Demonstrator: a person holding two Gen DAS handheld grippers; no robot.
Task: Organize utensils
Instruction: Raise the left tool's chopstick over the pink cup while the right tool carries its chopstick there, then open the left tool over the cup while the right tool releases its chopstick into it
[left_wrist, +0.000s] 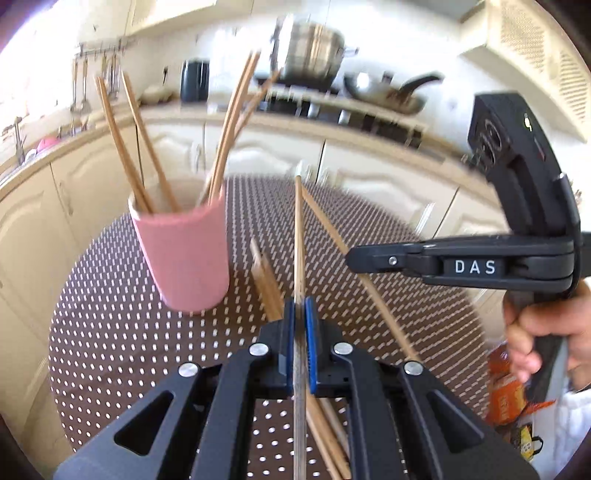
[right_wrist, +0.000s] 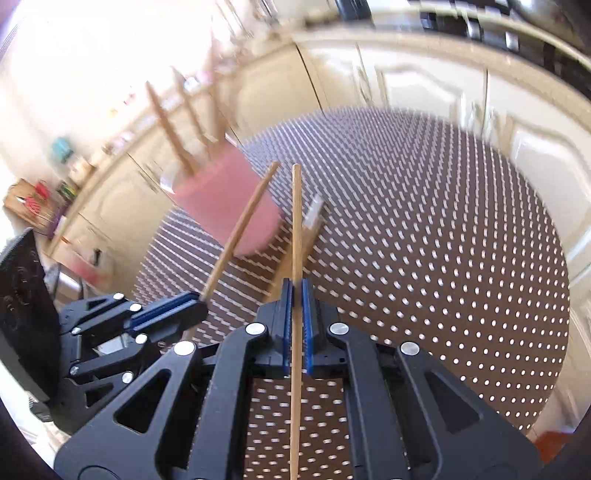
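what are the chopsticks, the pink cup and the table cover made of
Chopsticks: probably bamboo or light wood, tan and matte with faint grain.
Cup: matte pink with a paler inside, no glare; plastic or glazed ceramic, cannot tell which.
Table cover: brown with a printed grid of white dots, lying flat; likely cloth or vinyl.

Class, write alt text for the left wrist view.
The left gripper holds one chopstick upright between closed jaws above a dotted brown tablecloth. A pink cup of chopsticks stands to the left; the right gripper holds another chopstick.

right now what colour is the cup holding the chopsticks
Pink cup, clearest in the left wrist view.
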